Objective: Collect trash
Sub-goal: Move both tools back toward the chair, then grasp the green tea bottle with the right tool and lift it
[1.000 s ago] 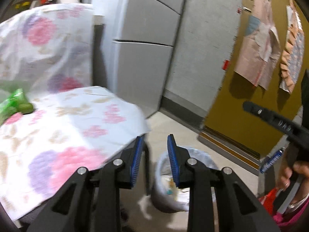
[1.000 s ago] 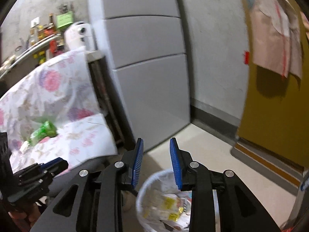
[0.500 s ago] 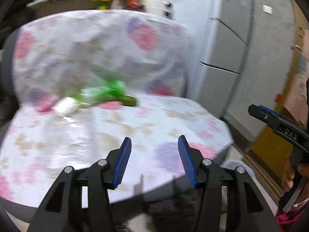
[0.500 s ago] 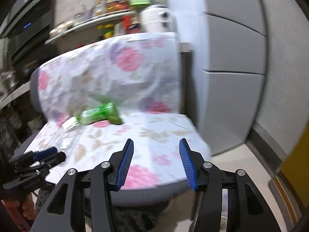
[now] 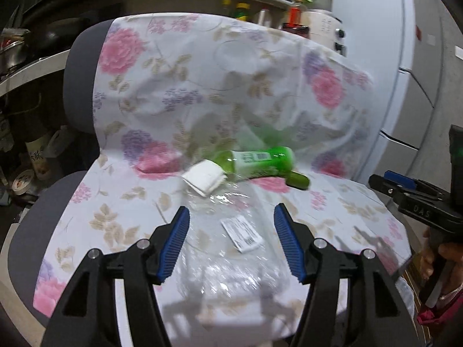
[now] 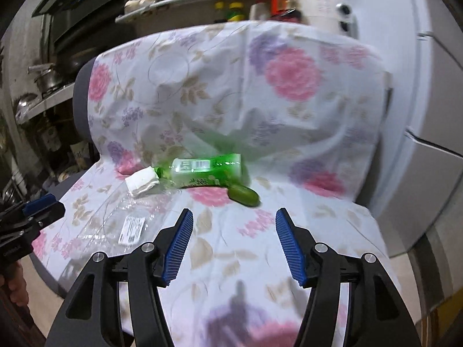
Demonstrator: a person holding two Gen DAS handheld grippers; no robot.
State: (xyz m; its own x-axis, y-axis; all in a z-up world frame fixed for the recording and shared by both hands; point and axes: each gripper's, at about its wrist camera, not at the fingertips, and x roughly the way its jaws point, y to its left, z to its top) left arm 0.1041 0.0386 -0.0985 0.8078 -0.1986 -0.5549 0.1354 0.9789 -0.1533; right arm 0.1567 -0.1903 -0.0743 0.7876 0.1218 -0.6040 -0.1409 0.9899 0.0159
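Above chair seat (image 5: 121,211): both tools angled down, opening, empty.

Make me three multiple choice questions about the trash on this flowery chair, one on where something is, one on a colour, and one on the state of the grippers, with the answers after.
1. Where does the folded white tissue lie?
A. on the floor
B. on the chair seat, touching the bottom end of the bottle
C. on the shelf behind

2. What colour is the plastic bottle lying on its side?
A. green
B. red
C. blue

3. What is between the fingers of the left gripper and the right gripper?
A. each clamps a bottle
B. one holds the tissue
C. nothing is gripped

Answers: 1 B, the tissue sits on the floral cover against the bottle. 2 A, its body and cap are green. 3 C, both sets of jaws are opening; the left frames the clear plastic wrapper without pressing it, and the right frames only cloth.
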